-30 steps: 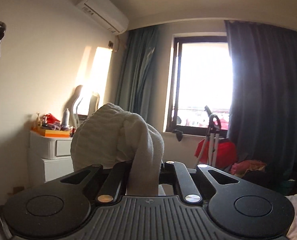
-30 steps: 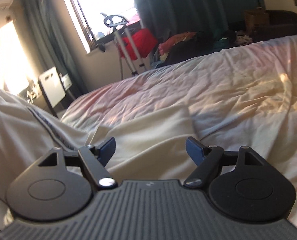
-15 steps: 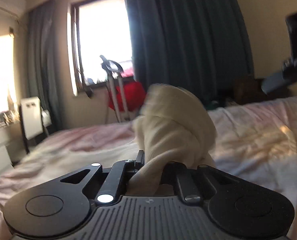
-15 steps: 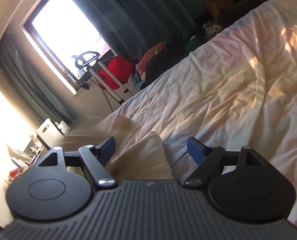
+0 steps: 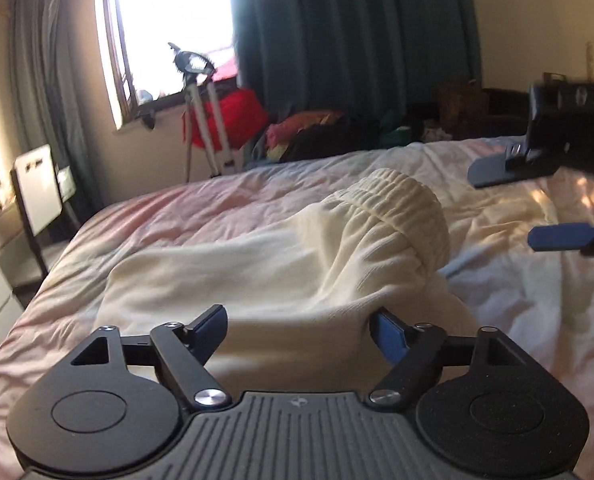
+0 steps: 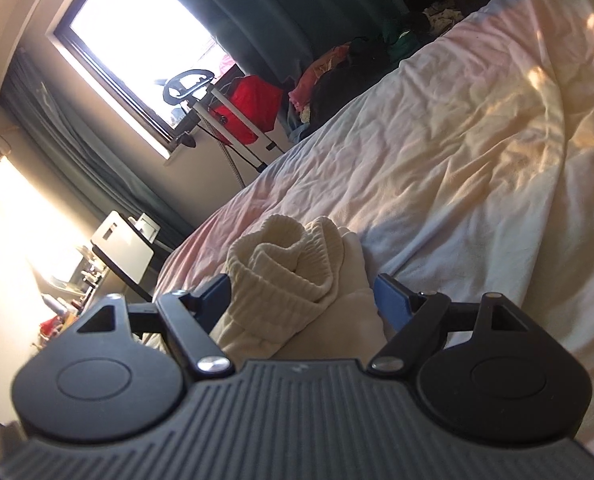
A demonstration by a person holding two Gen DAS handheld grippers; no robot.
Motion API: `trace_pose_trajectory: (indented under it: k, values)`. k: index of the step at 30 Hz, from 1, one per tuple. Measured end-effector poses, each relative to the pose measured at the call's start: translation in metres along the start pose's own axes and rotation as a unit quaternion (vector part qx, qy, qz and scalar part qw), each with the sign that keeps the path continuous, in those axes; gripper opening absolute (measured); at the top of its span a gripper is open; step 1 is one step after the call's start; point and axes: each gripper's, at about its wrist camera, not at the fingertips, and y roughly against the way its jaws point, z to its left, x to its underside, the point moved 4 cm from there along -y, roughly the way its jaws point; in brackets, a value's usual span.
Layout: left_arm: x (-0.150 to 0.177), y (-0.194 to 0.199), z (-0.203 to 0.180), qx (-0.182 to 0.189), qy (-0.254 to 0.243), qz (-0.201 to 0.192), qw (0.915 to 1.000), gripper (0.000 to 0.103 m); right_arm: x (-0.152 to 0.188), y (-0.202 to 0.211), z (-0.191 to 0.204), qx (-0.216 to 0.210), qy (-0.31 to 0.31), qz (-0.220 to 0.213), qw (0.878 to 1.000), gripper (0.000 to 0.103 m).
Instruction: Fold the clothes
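— What lay where?
— A cream garment (image 5: pixel 281 264) sat bunched on the rumpled bed (image 5: pixel 509 300), its ribbed cuff (image 6: pixel 285 268) raised.
— And the tongs?
— The left gripper (image 5: pixel 299 330) and right gripper (image 6: pixel 303 296) both stood wide, fabric loose between their fingers.

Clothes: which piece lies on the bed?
The cream garment with the ribbed band; the colourful heap sits beyond the bed, by the dark curtain.
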Motion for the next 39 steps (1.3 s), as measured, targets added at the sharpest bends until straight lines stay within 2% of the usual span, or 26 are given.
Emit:
trace_pose_trajectory:
  k: [2,5,8,13,15,18,21,24,28,34,39]
  values:
    - [-0.011,0.028,0.002,0.008,0.011,0.007,0.9999,0.085,0.001,-0.001,0.001,0.005,0.004,0.001,1.0,0.081]
    - [-0.031,0.082,0.003,0.018,0.028,-0.003,0.9995,0.098,0.003,-0.003,0.002,0.014,0.009,0.003,1.0,0.081]
    - [-0.053,0.139,0.008,0.03,0.075,-0.004,0.9968,0.102,0.005,-0.005,0.003,0.022,0.015,0.005,1.0,0.081]
    - [-0.085,0.212,0.014,0.043,0.14,-0.005,0.9892,0.103,0.008,-0.009,0.004,0.032,0.024,0.01,0.999,0.081]
    - [-0.093,0.246,0.007,0.049,0.147,-0.007,0.9879,0.103,0.008,-0.009,0.005,0.035,0.029,0.013,0.999,0.081]
    - [-0.102,0.278,0.0,0.035,0.139,-0.02,0.9894,0.103,0.005,-0.008,0.004,0.039,0.029,0.009,0.999,0.081]
    - [-0.104,0.296,-0.005,0.026,0.142,-0.029,0.9891,0.103,0.005,-0.007,0.003,0.042,0.026,0.006,0.999,0.081]
    - [-0.104,0.302,-0.011,0.036,0.144,-0.027,0.9885,0.103,0.006,-0.007,0.002,0.044,0.025,0.009,0.999,0.081]
    - [-0.099,0.297,-0.014,0.054,0.159,-0.007,0.9858,0.103,0.008,-0.007,0.003,0.041,0.027,0.012,0.999,0.081]
    - [-0.096,0.297,-0.022,0.081,0.15,-0.021,0.9852,0.103,0.009,-0.007,0.003,0.039,0.024,0.014,0.999,0.081]
    - [-0.098,0.294,-0.022,0.078,0.153,-0.027,0.9848,0.103,0.012,-0.01,0.006,0.037,0.03,0.02,0.999,0.081]
